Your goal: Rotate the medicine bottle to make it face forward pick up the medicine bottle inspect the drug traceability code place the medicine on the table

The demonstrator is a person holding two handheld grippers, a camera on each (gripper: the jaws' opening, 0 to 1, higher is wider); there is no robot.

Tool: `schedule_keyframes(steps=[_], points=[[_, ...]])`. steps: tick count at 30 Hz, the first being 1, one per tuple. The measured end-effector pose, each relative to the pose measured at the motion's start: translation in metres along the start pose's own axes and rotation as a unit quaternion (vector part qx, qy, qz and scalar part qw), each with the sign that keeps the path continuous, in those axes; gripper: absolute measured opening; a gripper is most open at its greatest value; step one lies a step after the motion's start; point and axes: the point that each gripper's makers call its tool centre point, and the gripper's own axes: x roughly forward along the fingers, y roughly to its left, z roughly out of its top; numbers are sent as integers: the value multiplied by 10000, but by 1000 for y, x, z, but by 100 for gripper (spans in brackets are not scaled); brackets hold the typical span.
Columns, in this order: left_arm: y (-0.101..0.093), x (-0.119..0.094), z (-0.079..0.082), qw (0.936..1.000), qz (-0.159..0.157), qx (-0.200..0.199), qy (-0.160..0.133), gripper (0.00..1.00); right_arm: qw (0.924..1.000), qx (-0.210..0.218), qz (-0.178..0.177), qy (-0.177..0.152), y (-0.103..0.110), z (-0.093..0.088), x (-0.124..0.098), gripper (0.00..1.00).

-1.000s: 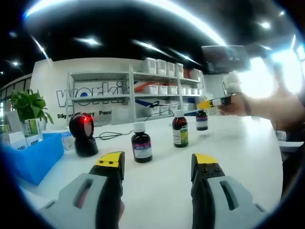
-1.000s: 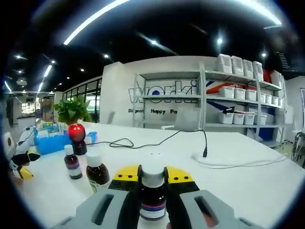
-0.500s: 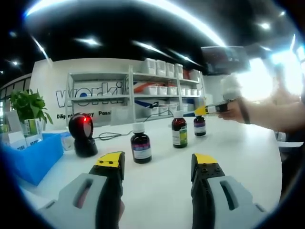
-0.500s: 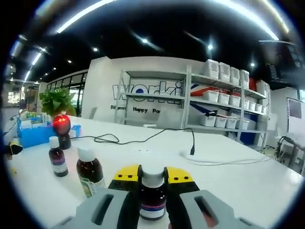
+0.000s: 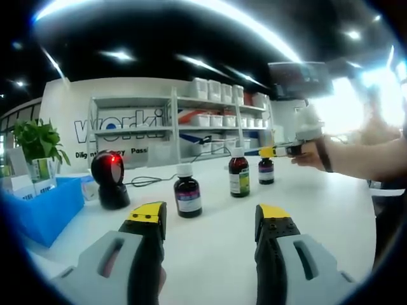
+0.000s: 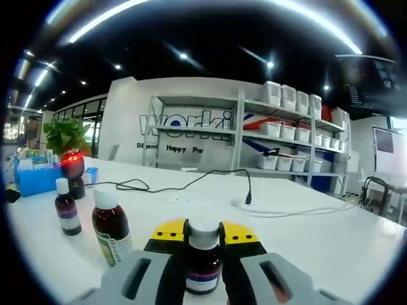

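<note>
— Bottle number three is pinched between the jaws of the right gripper, standing upright at the far end of the row, low over the table.

— Set down yet?

— Can't tell; I'd guess he's placing it, and letting go comes next.

— His arm?

— Stretched out level. The left gripper is spread and empty, low over the table.

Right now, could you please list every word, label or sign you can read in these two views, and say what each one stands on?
"worki": large letters on the back wall, cut off behind the shelving.
"Diligent Happy Pa": smaller line beneath it on the same wall, cut off likewise.
Labels on the three medicine bottles: too small and blurred to read.
Scanner: no text legible.
</note>
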Motion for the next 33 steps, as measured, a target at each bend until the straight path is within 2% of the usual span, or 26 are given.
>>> schedule_keyframes(steps=[6,7,8,10,11,13,16,19,20,22,26,31,33], points=[[0,1,-1,10000,5,3,14,48,9999,-165,0,44,1,-2,1,16],[0,1,-1,10000,2,5,16,48,9998,-176,94,55,4,-2,1,21],[0,1,-1,10000,0,4,17,48,9996,-1,265,104,9,-4,1,26],[0,1,-1,10000,-2,-2,17,48,9994,35,351,25,10,-2,0,35],[0,1,-1,10000,-2,-5,20,48,9991,-1,419,-39,12,2,-1,34],[0,1,-1,10000,0,-6,24,48,9981,-321,526,-60,12,4,-1,34],[0,1,-1,10000,3,-11,20,48,9935,-639,937,-98,14,5,-2,34],[1,1,-1,10000,3,-11,21,48,9828,-956,1547,-318,17,14,-5,34],[0,1,-1,10000,2,-11,22,48,9786,-878,1826,-357,18,17,-9,33],[1,1,-1,10000,4,-7,25,48,9719,-895,2135,-431,13,22,-15,32],[0,1,-1,10000,14,-11,25,48,9645,-552,2558,-359,5,23,-16,32],[-1,1,-1,10000,11,3,52,48,9483,-531,3114,-310,-2,23,-17,32],[-1,1,-2,10000,10,8,63,48,9389,-433,3404,-273,-1,22,-17,30]])
